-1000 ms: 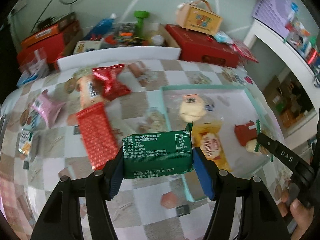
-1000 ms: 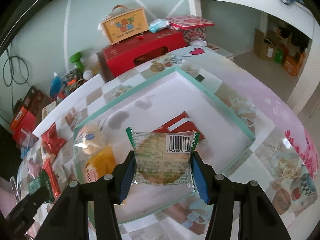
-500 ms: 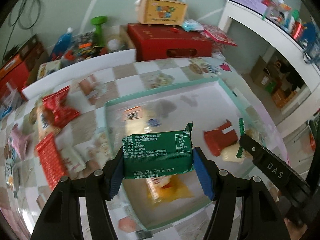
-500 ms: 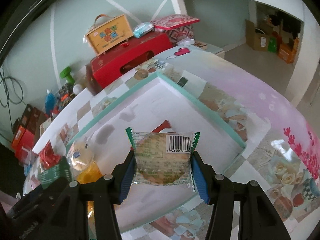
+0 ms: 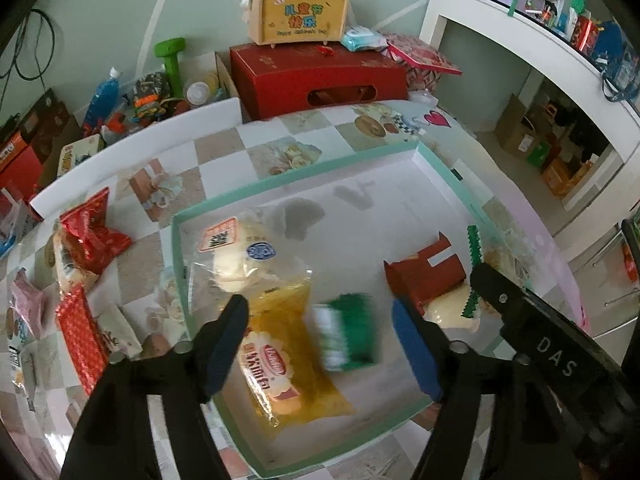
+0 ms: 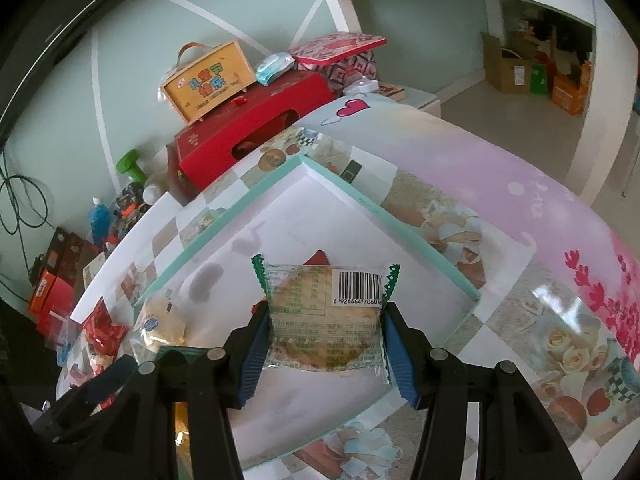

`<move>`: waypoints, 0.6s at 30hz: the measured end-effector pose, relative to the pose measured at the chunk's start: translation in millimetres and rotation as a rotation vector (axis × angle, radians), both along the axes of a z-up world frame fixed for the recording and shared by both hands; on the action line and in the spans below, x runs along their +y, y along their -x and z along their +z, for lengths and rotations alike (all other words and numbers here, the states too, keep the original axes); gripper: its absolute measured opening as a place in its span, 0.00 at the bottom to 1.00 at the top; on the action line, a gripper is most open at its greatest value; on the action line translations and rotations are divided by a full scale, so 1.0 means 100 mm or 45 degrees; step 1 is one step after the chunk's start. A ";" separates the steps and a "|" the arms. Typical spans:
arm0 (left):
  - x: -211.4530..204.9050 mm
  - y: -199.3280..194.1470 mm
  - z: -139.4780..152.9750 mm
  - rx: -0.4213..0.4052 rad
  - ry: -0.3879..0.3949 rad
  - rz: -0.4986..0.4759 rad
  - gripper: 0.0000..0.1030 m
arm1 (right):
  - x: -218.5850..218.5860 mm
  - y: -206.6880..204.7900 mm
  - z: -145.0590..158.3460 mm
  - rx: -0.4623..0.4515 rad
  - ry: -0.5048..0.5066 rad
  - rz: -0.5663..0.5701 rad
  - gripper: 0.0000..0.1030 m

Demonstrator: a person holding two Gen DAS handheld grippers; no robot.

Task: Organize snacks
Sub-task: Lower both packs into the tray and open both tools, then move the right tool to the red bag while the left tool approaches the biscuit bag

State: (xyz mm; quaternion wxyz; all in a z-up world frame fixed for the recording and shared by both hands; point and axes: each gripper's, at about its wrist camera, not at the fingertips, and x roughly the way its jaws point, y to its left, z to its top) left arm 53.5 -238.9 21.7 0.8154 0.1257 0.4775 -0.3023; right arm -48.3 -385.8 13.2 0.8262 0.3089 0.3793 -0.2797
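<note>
Left gripper [image 5: 320, 332] spread wide, blurred green foil snack packet [image 5: 347, 332] loose between its fingers over the mint-rimmed white tray [image 5: 296, 178]; right gripper [image 6: 322, 344] clamps clear-wrapped round biscuit packet [image 6: 324, 320], tray at 12 o'clock.

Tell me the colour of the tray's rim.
The tray's rim is mint green, clearest in the left wrist view.

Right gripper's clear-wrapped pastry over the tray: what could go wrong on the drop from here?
1. The right gripper holds the clear-wrapped pastry near the tray's front rim; released here, it may catch the edge.
2. The left gripper stands open over the tray beside it, and the two could bump.
3. The green packet looks blurred beneath the open jaws, perhaps not settled; a drop now might land on it or the red packet.
</note>
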 end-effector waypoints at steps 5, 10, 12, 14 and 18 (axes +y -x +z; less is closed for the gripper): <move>0.22 -0.04 0.06 -0.019 -0.013 0.079 0.74 | 0.10 -0.10 0.00 0.002 0.011 0.068 0.58; 0.51 -0.13 0.11 -0.028 -0.016 0.188 0.75 | 0.22 -0.19 0.05 -0.011 0.040 0.133 0.66; 0.63 -0.17 0.12 -0.032 -0.011 0.229 0.75 | 0.27 -0.22 0.06 0.002 0.062 0.148 0.67; 0.74 -0.20 0.11 -0.030 -0.007 0.269 0.76 | 0.30 -0.24 0.06 0.020 0.074 0.155 0.67; 0.94 -0.27 0.06 -0.034 -0.014 0.359 0.96 | 0.37 -0.29 0.05 0.073 0.108 0.191 0.86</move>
